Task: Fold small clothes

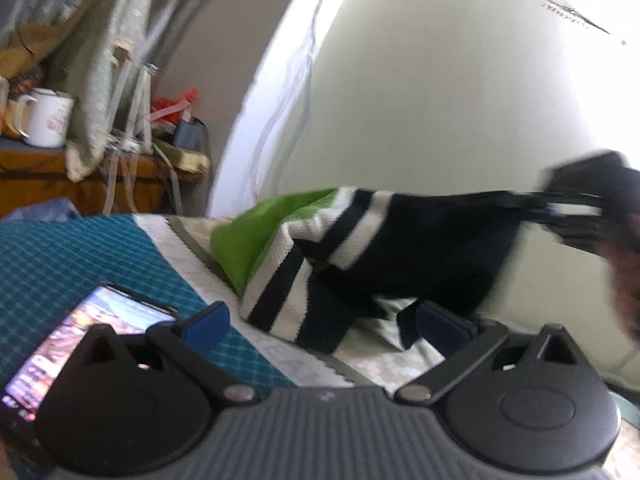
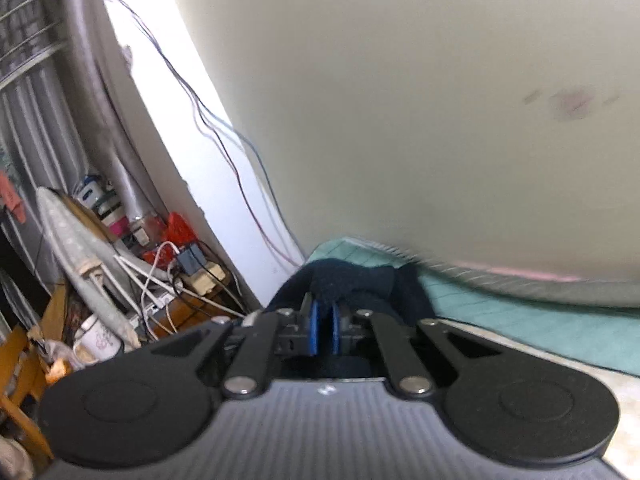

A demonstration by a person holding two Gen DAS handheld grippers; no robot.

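Two grippers share this job, and only one has cloth in it. The right gripper has its blue pads pinched tight on a dark navy edge of the striped knit garment, and from the left wrist view it holds that edge up off the bed, so the navy part stretches taut while the green and white-striped part lies bunched on the bedspread. The left gripper stands wide, holding nothing, low over the bed with the garment's near hem between its fingers (one fingertip looks close to the cloth; contact is unclear).

To do this well, I judge the left should close on the opposite corner before the lift goes higher, so the piece hangs flat rather than twisting. Keep clear of the lit phone lying beside the left finger.
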